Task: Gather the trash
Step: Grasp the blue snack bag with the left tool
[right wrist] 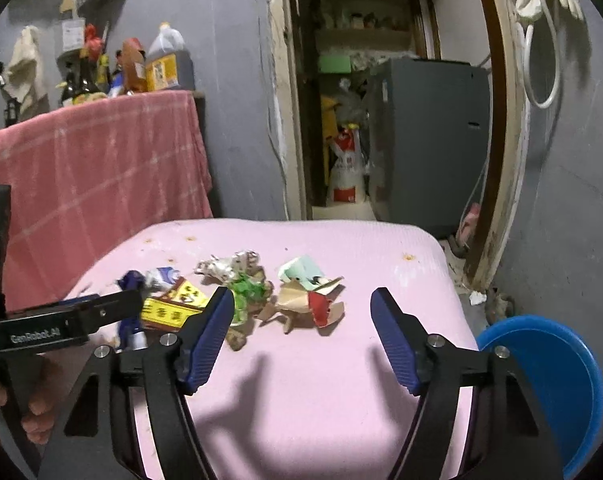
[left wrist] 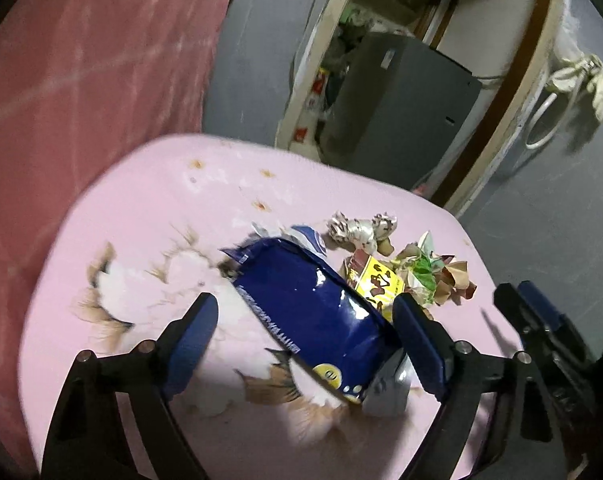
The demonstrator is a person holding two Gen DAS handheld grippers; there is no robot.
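A pile of trash lies on a pink cloth-covered table [left wrist: 149, 208]. A dark blue foil snack bag [left wrist: 313, 304] lies between the fingers of my left gripper [left wrist: 305, 320], which is open around it, right finger close to the bag's edge. Beside it lie a yellow and red wrapper [left wrist: 377, 284], a crumpled silver wrapper [left wrist: 361, 230] and crumpled paper with green [left wrist: 425, 276]. In the right wrist view my right gripper [right wrist: 301, 320] is open and empty above the table [right wrist: 341, 400], just short of a crumpled red and brown paper [right wrist: 313, 300], a green wrapper [right wrist: 247, 290] and the yellow wrapper [right wrist: 173, 304].
A blue plastic basin [right wrist: 549, 384] stands low to the right of the table. A pink checked cloth [right wrist: 89, 176] covers a counter with bottles at the left. A doorway with a grey cabinet [right wrist: 429, 140] is behind the table. The left gripper's body [right wrist: 61, 320] reaches in from the left.
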